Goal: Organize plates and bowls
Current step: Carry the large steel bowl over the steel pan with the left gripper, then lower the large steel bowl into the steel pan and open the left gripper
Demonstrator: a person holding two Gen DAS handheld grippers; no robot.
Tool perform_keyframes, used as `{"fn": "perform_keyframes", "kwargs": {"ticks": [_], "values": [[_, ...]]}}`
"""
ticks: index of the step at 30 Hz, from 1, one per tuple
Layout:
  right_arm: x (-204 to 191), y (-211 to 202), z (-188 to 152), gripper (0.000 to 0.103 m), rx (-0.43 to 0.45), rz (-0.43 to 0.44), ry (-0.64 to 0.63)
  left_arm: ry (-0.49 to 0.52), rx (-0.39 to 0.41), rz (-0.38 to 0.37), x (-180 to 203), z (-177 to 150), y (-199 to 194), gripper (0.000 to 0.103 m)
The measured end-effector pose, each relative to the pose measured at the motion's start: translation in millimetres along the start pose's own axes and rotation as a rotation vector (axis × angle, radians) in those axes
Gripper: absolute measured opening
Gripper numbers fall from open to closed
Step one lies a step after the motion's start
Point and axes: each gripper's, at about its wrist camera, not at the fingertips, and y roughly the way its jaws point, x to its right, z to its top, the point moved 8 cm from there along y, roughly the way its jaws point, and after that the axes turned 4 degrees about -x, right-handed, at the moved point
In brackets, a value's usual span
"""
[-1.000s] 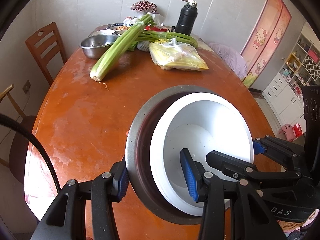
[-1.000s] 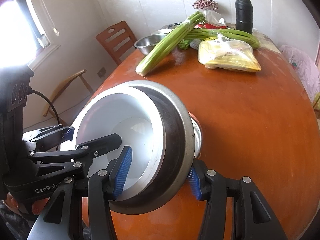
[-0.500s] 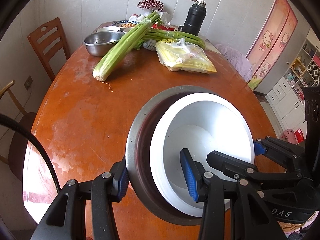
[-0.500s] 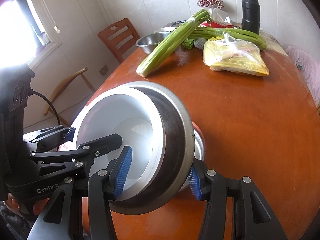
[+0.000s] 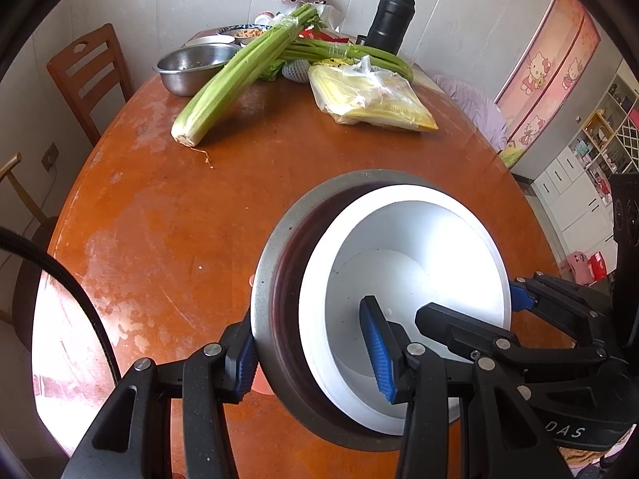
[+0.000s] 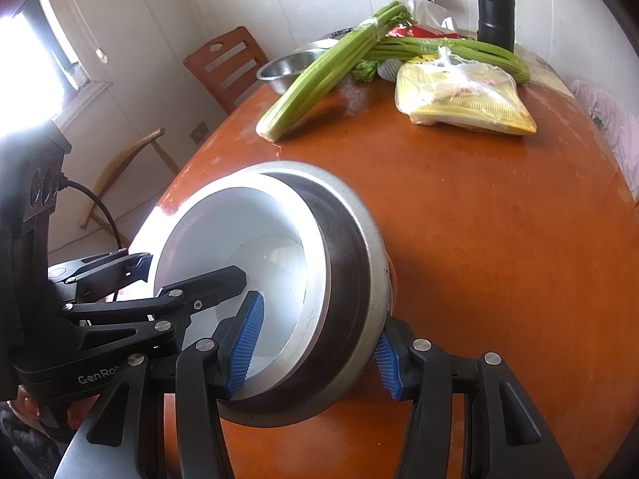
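A white bowl point(image 5: 403, 263) sits nested inside a grey metal bowl point(image 5: 265, 279), and the stack is held above the orange-brown table point(image 5: 179, 207). My left gripper point(image 5: 309, 355) is shut on the stack's rim, one finger outside and one inside. My right gripper point(image 6: 315, 347) is shut on the opposite rim of the same stack; the white bowl point(image 6: 223, 239) and the metal bowl point(image 6: 359, 255) show there too. Each gripper is visible in the other's view. Something orange shows just under the stack point(image 6: 393, 275); I cannot tell what it is.
At the table's far end lie a celery bunch point(image 5: 239, 76), a steel bowl point(image 5: 191, 68), a plastic bag of yellow food point(image 5: 367, 99), more greens, a black flask point(image 5: 389, 20) and flowers. A wooden chair point(image 5: 88, 76) stands at the left.
Both grippers have carried the bowl stack forward along the table, toward the celery and the bag. The grips have not changed.
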Motion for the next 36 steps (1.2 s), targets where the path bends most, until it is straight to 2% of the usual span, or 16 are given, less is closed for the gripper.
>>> {"fn": "perform_keyframes", "kwargs": {"ticks": [24,36], "values": [[6.1,10.7,-12.8,0.055,-0.03,-0.018,0.016,-0.009,-0.037,-0.015,0.6,-10.4,18.8,0.046],[-4.6,15.2,-13.5,0.055,-0.037,-0.069,-0.036,-0.008,-0.039,0.022,-10.3,-15.8,20.3,0.046]]}}
